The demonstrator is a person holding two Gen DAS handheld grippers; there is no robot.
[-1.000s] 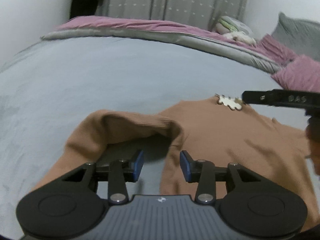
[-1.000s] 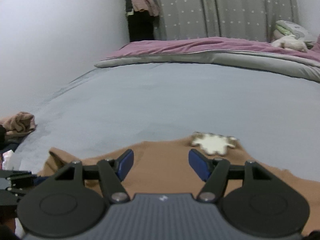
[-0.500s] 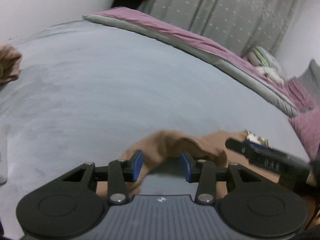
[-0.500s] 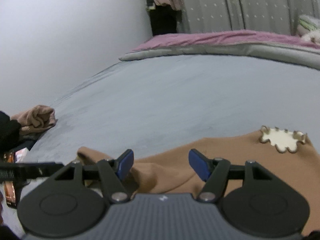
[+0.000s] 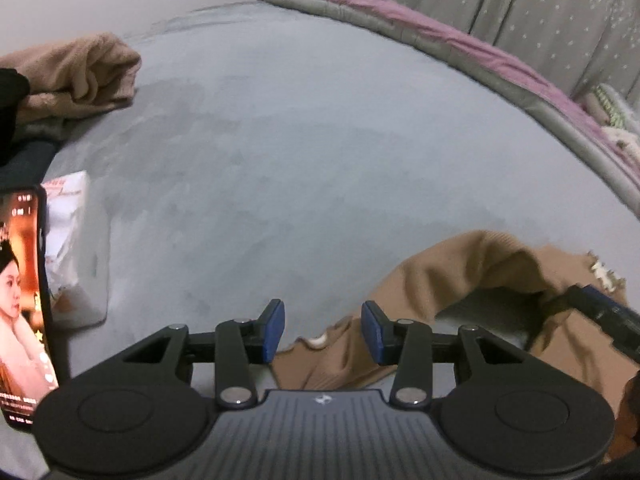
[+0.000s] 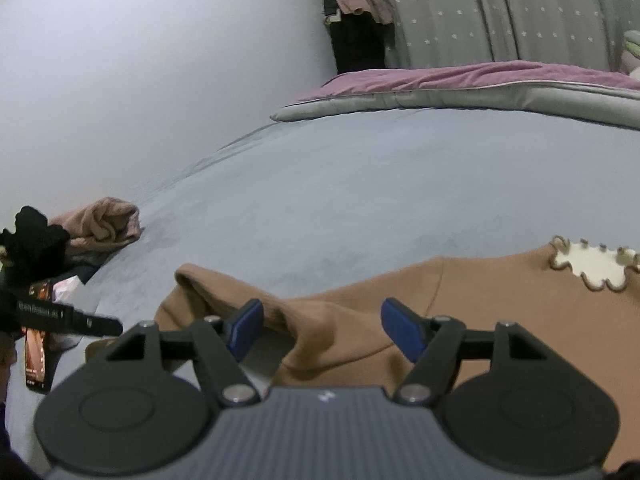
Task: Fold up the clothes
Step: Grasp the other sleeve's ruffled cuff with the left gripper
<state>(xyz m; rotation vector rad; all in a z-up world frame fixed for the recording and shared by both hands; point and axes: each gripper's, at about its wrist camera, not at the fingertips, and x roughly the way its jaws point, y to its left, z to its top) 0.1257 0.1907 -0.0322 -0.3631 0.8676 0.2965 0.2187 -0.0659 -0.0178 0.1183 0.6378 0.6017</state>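
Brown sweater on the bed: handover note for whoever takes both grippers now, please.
Left gripper: open, nothing held; the cuff end of the brown sweater lies just ahead of its pads.
Right gripper: jaws opening, pads clear of the cloth; a ridge of sweater lies between them, nothing gripped.
Things: sweater lies on the grey bed, front up, cream patch showing. One sleeve is bunched into an arch near the body. A second tan garment is crumpled at the bed's left edge, by a phone.
Done: no finished fold visible.
Left: flatten the sleeve, fold the sweater, then the tan garment.
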